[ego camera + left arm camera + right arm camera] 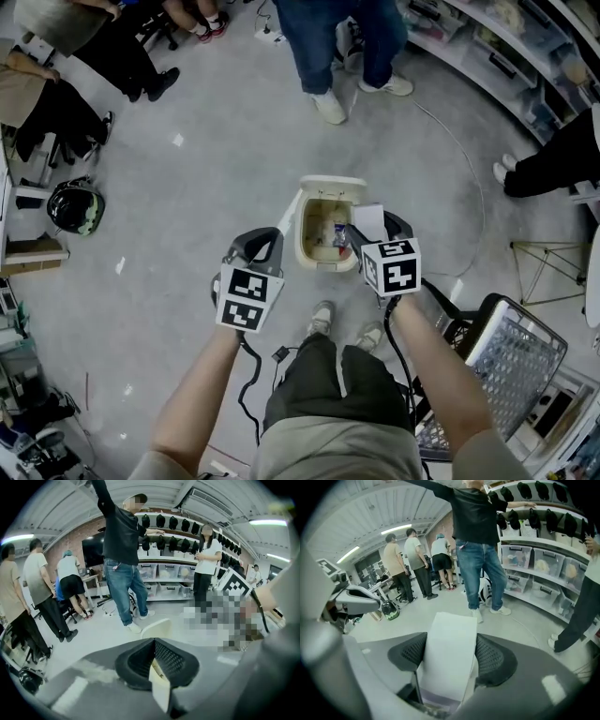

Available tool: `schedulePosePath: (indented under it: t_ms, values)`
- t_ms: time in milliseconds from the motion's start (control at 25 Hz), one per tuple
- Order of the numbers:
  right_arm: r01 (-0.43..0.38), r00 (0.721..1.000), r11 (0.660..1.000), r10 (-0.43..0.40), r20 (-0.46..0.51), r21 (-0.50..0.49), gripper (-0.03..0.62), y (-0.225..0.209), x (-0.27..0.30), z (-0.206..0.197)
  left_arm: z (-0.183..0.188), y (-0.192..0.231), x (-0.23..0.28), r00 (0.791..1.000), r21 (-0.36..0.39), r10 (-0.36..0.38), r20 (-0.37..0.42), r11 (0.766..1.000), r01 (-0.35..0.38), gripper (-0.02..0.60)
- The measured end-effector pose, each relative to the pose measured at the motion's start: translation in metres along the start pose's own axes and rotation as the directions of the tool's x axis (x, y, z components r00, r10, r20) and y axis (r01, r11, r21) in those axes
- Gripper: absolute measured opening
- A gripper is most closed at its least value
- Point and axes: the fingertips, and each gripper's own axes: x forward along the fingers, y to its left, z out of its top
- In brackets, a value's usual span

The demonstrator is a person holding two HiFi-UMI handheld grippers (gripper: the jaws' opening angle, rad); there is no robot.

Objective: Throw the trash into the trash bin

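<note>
Status: your right gripper [377, 228] has its jaws clamped on a flat white cardboard carton [449, 653], gripped across its broad faces. In the head view the carton sits over the right rim of the cream plastic trash bin [306, 225], whose lid is flipped up on the far side.

Your left gripper [265, 242] is just left of the bin, jaws pinched on a thin cream card scrap [160, 686]. It could be a folded wrapper; the view is too close to say. The bin already holds some rubbish.

Risks:
- The carton is over the rim, not the opening. Let go here and it may clip the edge and land on the floor.
- The scrap is light and outside the bin. Release early and it flutters wide.
- Your shoes are just on the near side of the bin; a nudge shifts the target.
</note>
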Motion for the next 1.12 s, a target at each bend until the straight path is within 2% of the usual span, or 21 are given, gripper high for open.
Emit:
schedulePosePath:
  t_ms: [400,640,840,920,1040,1120]
  values:
    - [-0.071,0.991,0.997,0.071,-0.114,0.004,0.324,0.004,0.098,-0.076,-0.060,-0.006,0.071,0.997,-0.012,-0.047,-0.061,0.999,0.047,0.003]
    - [-0.070,0.985,0.995,0.079,-0.151,0.066,0.327,0.000,0.145,-0.108,-0.099,-0.009,0.101,0.992,-0.069,-0.072,-0.100,0.995,0.065,0.003]
    - [-0.052,0.984,0.991,0.072,-0.166,0.121,0.349,-0.009,0.164,-0.133,-0.117,-0.014,0.109,0.989,-0.096,-0.079,-0.121,0.993,0.068,0.003]
    - [-0.049,0.983,0.991,0.070,-0.168,0.128,0.403,-0.012,0.168,-0.138,-0.123,-0.015,0.109,0.988,-0.105,-0.080,-0.129,0.992,0.066,0.003]
    - [-0.041,0.983,0.991,0.063,-0.173,0.130,0.404,-0.019,0.164,-0.141,-0.126,-0.017,0.109,0.987,-0.104,-0.081,-0.136,0.992,0.067,0.003]
    - [-0.032,0.985,0.991,0.053,-0.165,0.128,0.381,-0.024,0.154,-0.139,-0.124,-0.018,0.107,0.987,-0.099,-0.080,-0.139,0.993,0.067,0.003]
